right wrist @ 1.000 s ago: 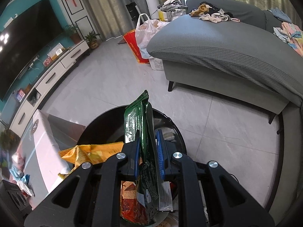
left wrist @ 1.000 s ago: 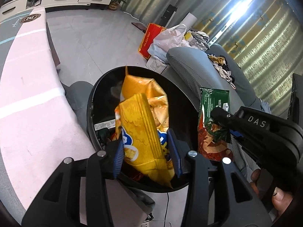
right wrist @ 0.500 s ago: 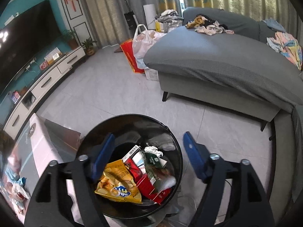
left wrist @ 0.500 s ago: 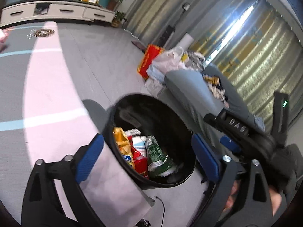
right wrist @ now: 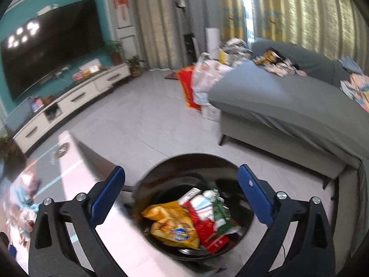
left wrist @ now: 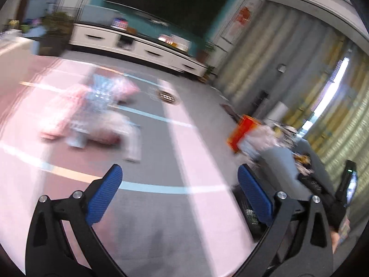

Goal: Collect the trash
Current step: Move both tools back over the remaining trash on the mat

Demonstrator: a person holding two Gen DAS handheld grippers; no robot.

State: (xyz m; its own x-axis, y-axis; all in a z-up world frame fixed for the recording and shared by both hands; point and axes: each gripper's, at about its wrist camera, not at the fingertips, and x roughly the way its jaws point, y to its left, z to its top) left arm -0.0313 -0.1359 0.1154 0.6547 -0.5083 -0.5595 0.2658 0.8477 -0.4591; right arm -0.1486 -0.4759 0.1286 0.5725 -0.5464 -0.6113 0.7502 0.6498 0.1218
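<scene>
Hanging over the bin [right wrist: 191,161], the right tongs [right wrist: 180,194] are spreading their jaws, the last of the widening, with nothing between the blue pads [right wrist: 108,194]; the bin's black rim sits in the gap between them. One bin shows, round and open-topped, standing on the floor just beside the table [right wrist: 129,237] edge.

Inside it lies the trash. One yellow bag [right wrist: 173,226] lies flat nearest the left pad, its long axis running from the upper left down toward the lower right, printed face up. One red pack [right wrist: 209,233] lies touching it on the right, and one green pack [right wrist: 220,212] lies above that, long axis running roughly up and down, toward the right pad. At least one white carton [right wrist: 191,194] lies at the far side of the heap; the blur keeps me from counting the small white pieces.

The left tongs [left wrist: 180,194] stand wide apart and hold nothing; only bare pink-and-grey table [left wrist: 161,230] shows between the pads [left wrist: 106,194]. Ahead of them and to the left, well apart, a blurred pile of trash [left wrist: 92,113] lies on the table: pink wrappers and something clear, too smeared to count or to tell which way each piece points. At the right edge of that view the right tongs [left wrist: 322,191] show as a dark shape, with a hand [left wrist: 335,237] below.
</scene>
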